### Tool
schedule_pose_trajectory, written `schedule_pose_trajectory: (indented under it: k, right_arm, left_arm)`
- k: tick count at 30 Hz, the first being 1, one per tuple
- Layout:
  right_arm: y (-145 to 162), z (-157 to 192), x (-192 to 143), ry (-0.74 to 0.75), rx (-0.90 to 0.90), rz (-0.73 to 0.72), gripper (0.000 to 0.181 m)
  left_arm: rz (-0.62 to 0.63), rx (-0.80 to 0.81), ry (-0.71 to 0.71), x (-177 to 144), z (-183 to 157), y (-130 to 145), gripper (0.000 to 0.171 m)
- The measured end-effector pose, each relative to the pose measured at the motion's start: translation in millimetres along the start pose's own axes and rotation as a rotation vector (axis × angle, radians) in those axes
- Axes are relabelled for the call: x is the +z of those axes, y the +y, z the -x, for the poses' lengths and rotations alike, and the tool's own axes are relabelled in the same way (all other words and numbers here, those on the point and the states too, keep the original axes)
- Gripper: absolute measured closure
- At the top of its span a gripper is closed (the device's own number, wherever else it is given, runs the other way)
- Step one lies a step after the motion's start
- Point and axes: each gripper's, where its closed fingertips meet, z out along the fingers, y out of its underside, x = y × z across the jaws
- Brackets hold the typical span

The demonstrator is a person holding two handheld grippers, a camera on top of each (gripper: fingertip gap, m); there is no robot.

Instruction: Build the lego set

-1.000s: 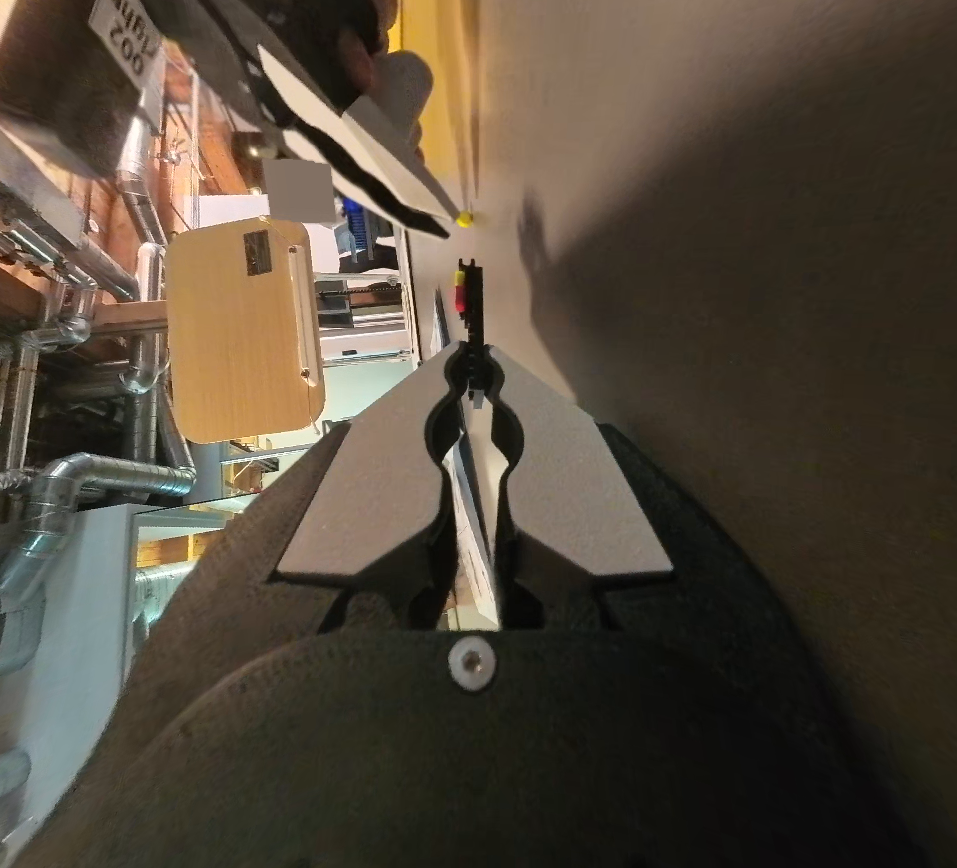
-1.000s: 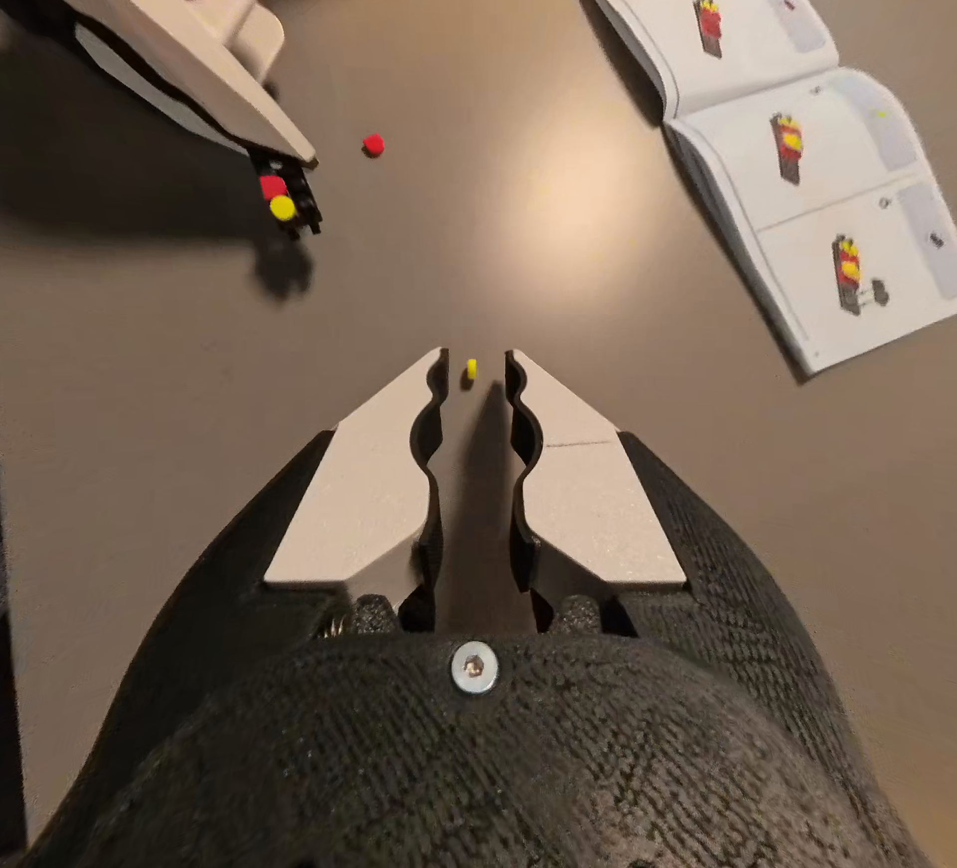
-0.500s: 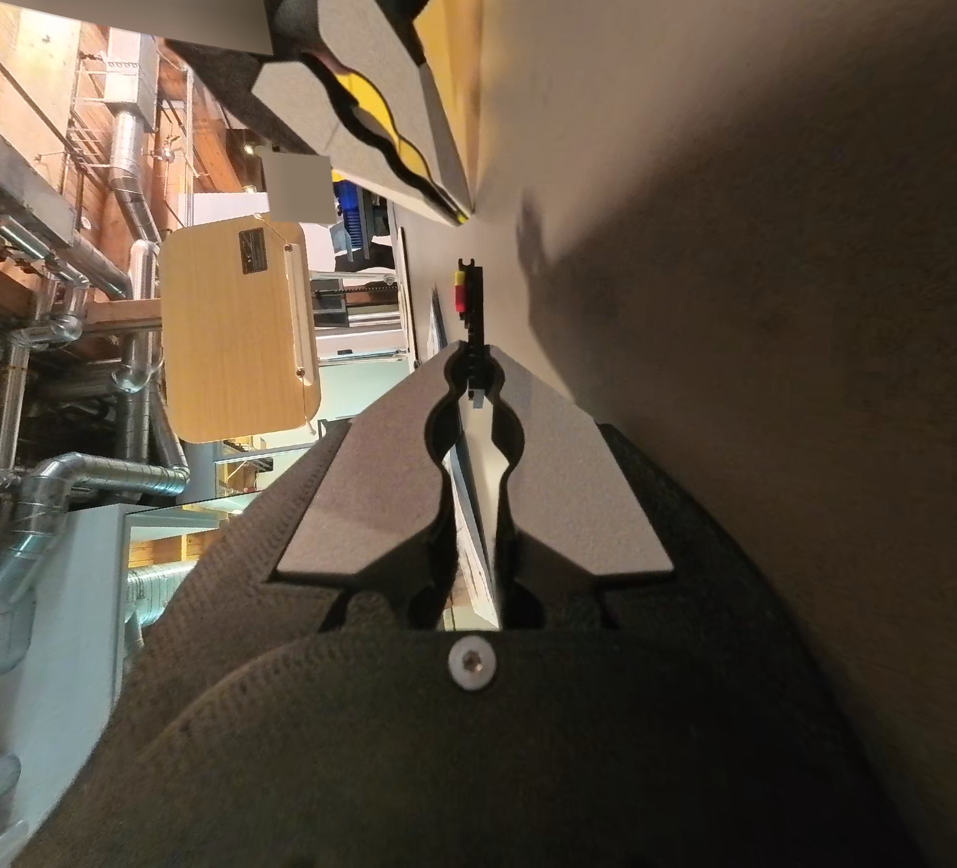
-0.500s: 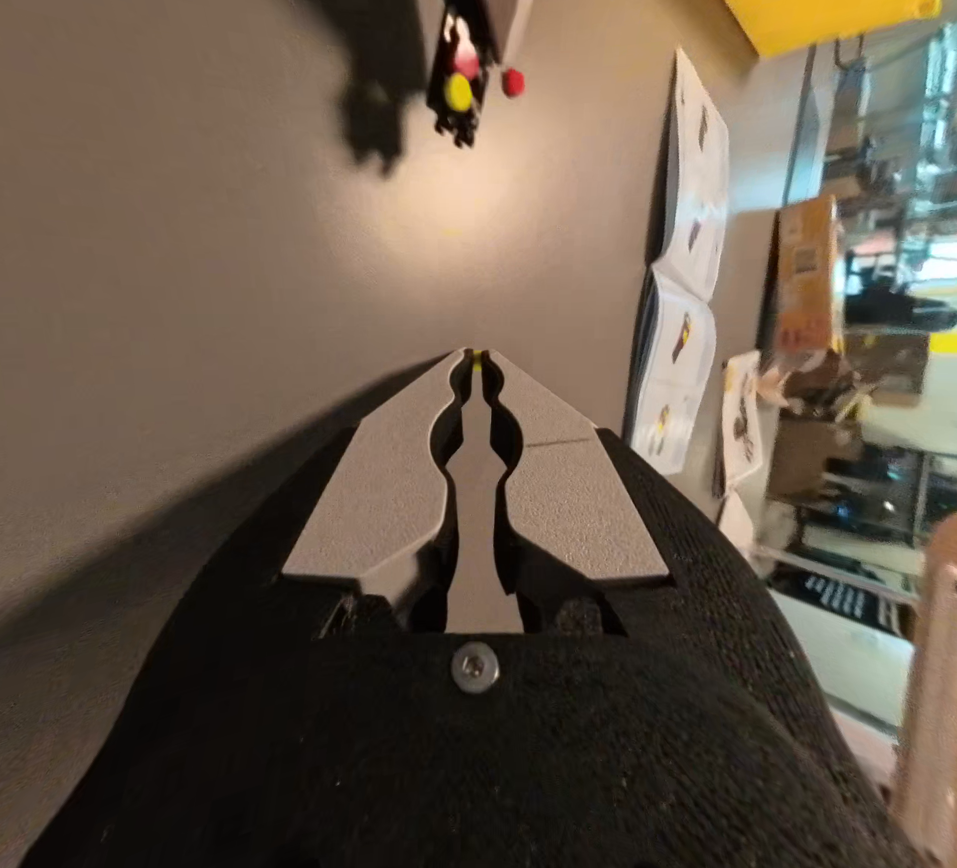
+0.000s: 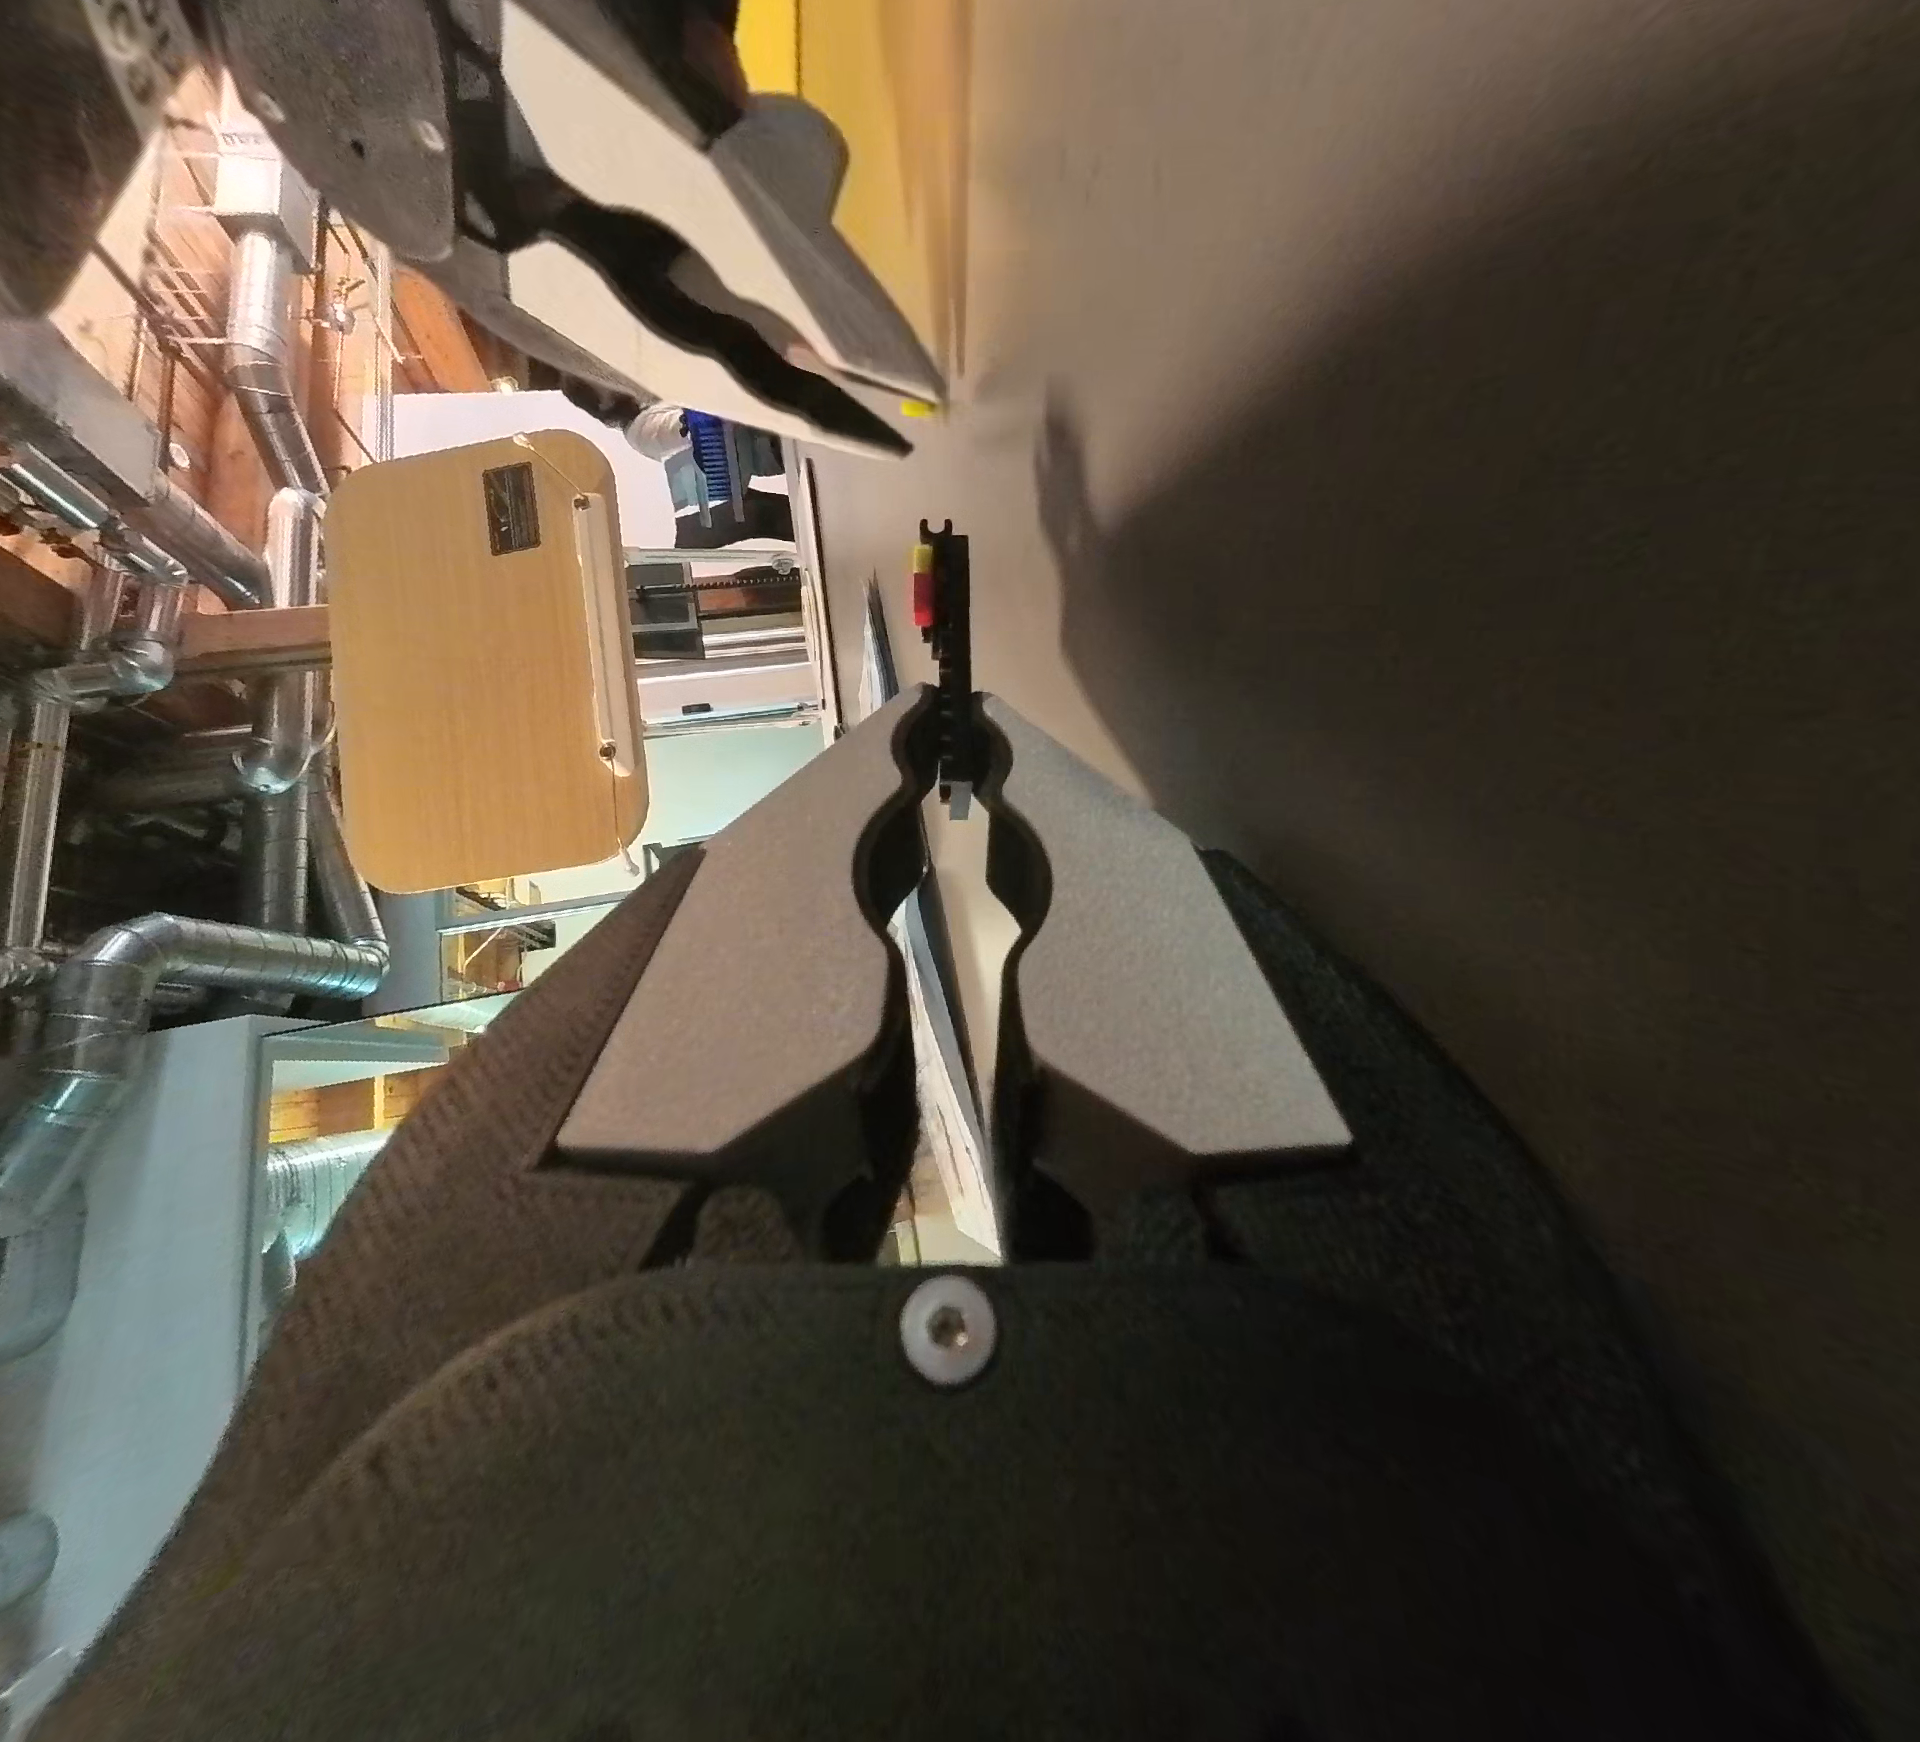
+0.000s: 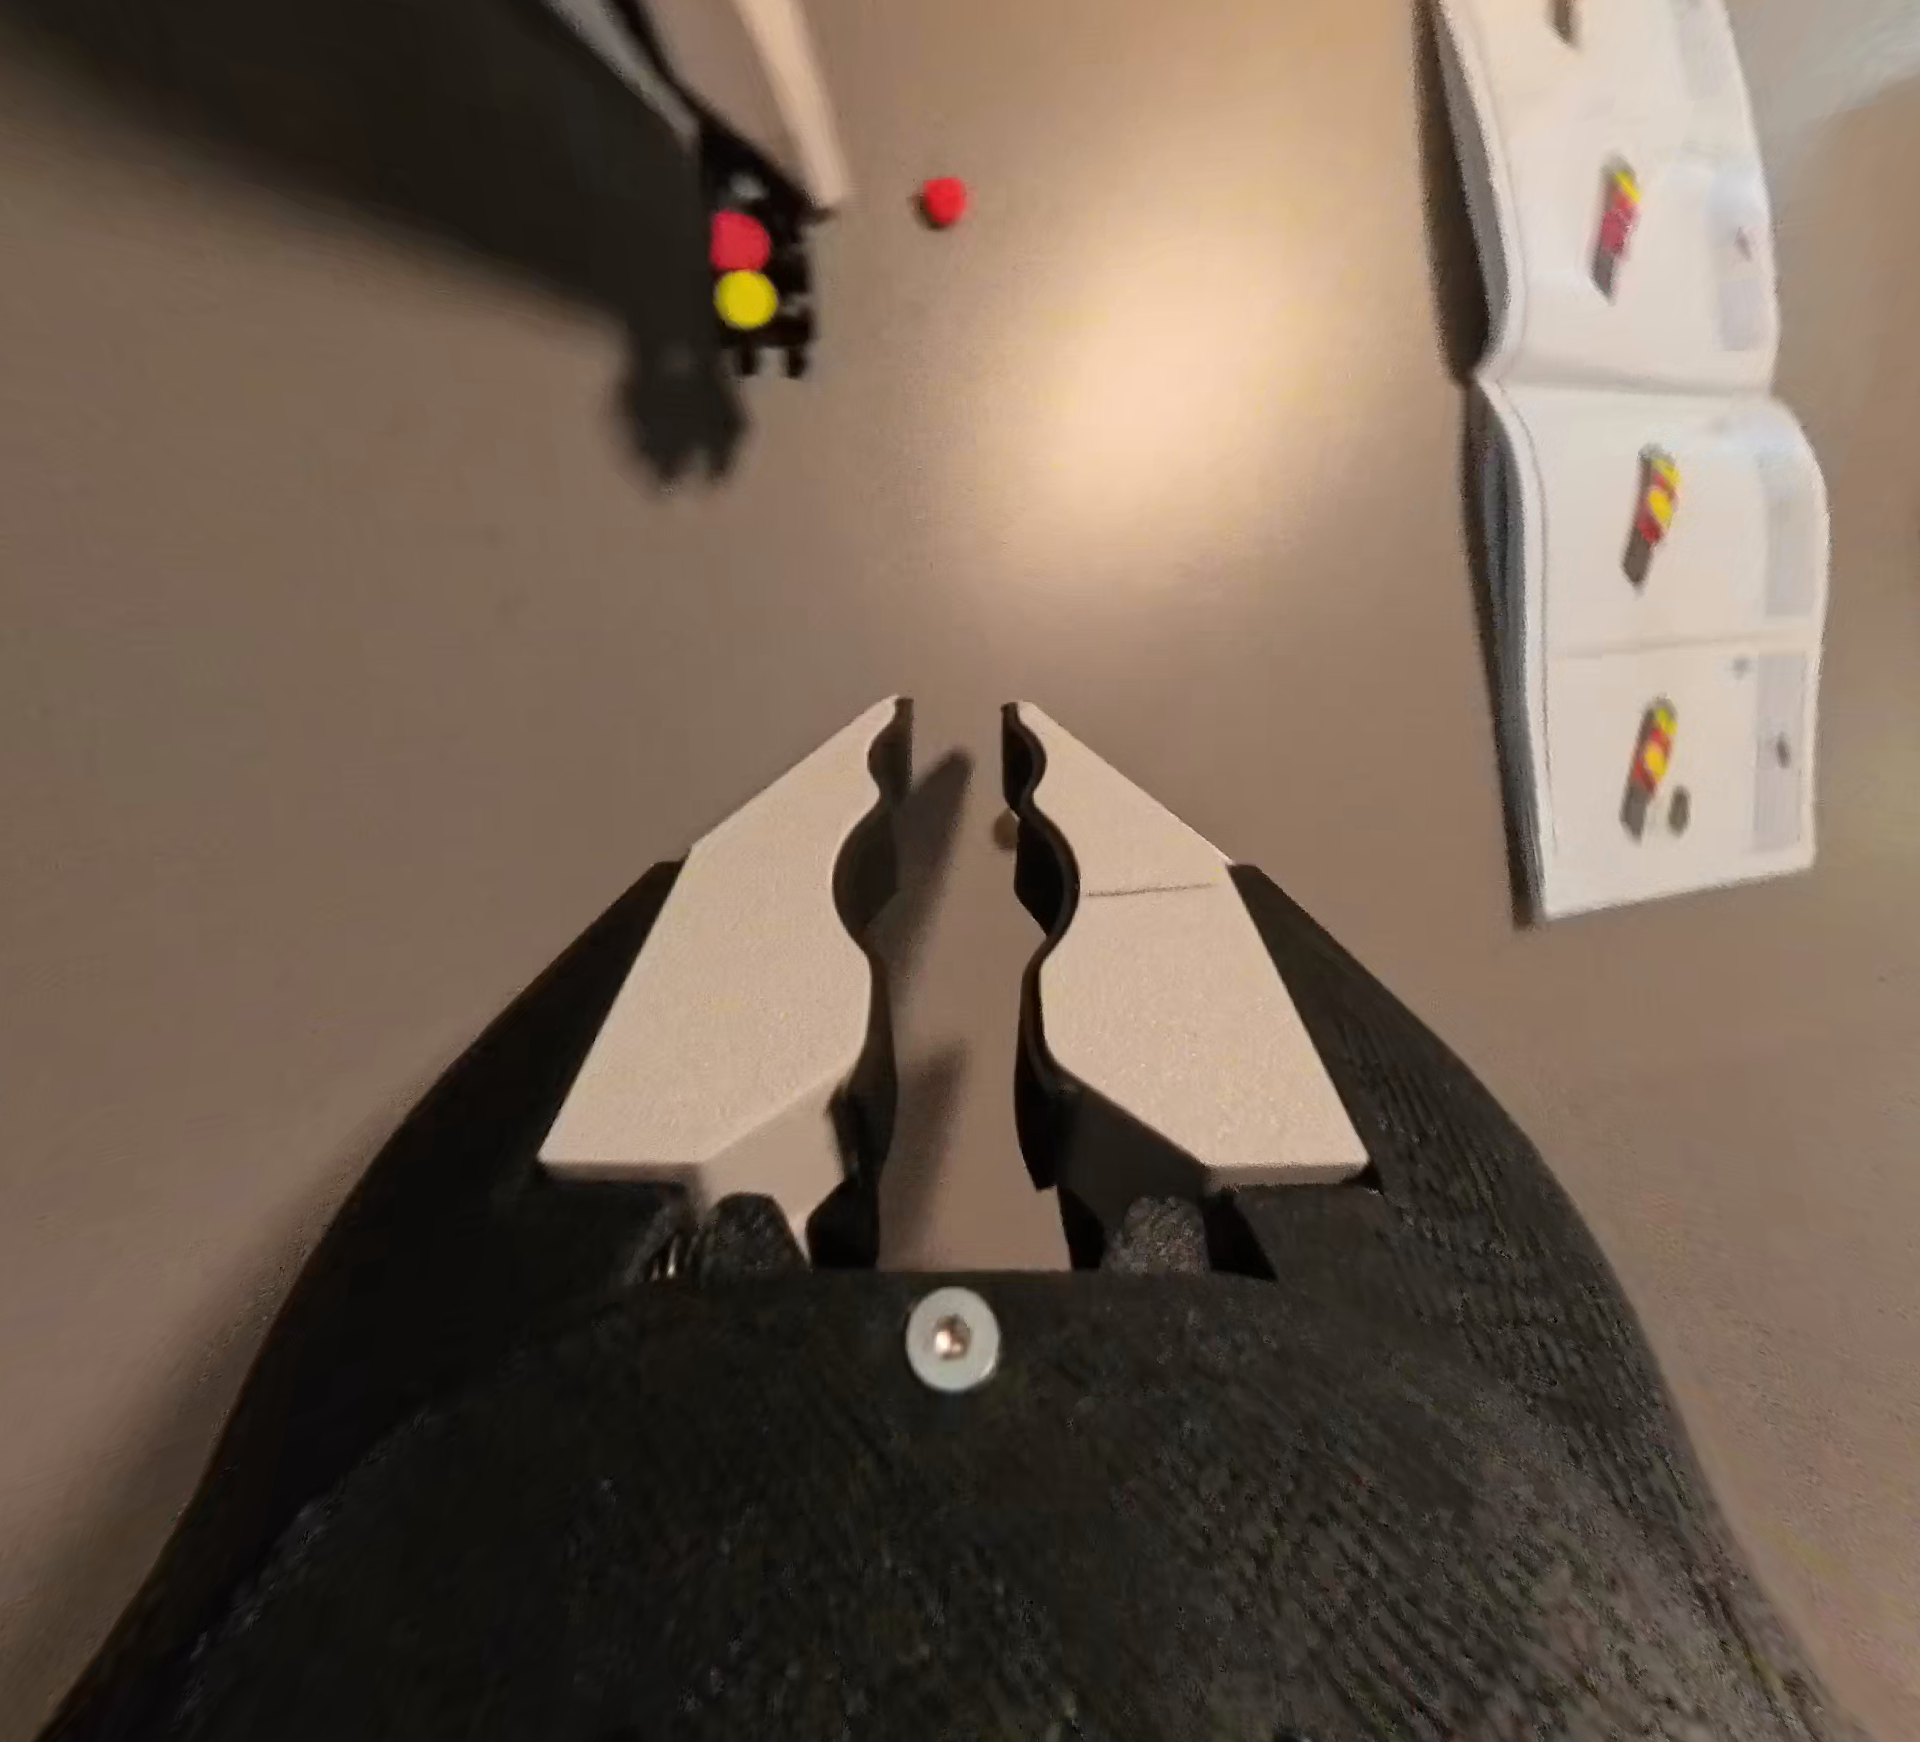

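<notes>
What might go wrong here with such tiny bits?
1. The right tongs are open with the tiny yellow piece right at their tip, so closing could flick it away or pinch it crooked.
2. The left tongs grip the black strip only by one end; pressing a piece on might make it pivot or slip.
3. The loose red piece lies near that strip and could get knocked.
</notes>
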Motion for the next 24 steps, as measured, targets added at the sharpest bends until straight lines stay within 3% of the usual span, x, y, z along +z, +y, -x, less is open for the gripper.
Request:
schedule_pose_trajectory:
  k: [6,14,24]
  right_arm:
    - [27,-24,-13,0.098,0.230,0.079,0.163]
    - [38,-28,-8,0.051,0.493,0.125,0.167]
    - [42,-28,-11,0.089,0.475,0.111,0.180]
  left_arm:
    - [-0.001,0.003,0.000,0,0,0,0.167]
    - [0.002,0.006,0.000,0,0,0,0.167]
    - [0.003,0.007,-0.001,0,0,0,0.167]
